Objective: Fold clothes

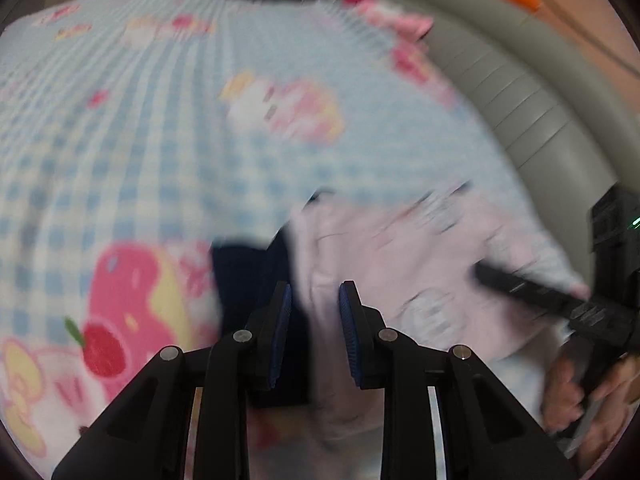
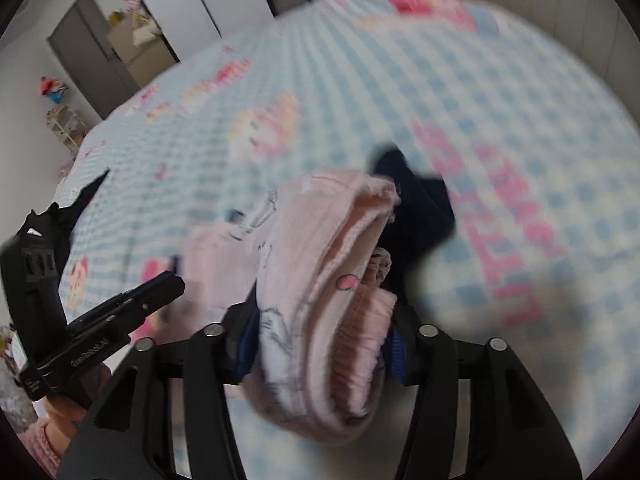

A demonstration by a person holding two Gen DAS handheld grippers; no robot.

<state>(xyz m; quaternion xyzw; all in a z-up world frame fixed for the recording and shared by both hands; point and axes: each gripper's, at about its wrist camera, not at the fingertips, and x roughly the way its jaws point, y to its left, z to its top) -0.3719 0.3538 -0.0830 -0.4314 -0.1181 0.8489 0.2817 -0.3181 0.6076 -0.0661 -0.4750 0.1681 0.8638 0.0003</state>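
Pink knit cloth fills the space between the fingers of the right gripper [image 2: 320, 344]: a bunched roll of the pink garment [image 2: 320, 280], ribbed cuff and printed side both showing, is pinched there and lifted a little above the bed [image 2: 520, 100] with its blue-checked cartoon sheet. Behind the pink garment, toward the head of the bed, lies a dark navy piece [image 2: 416, 208], partly hidden by the pink folds. The left gripper [image 1: 315, 312] hovers over the same garment with its fingers spread, pink cloth and the navy edge showing in the gap but nothing visibly squeezed. Both views are blurred, so how many layers the roll holds cannot be told. The garment looks light, soft and floppy; it will sag and slide out of shape wherever it is unsupported. A firmer hold would be on the ribbed hem or cuff or along a seam, with the two grippers well apart on one edge to keep it taut.
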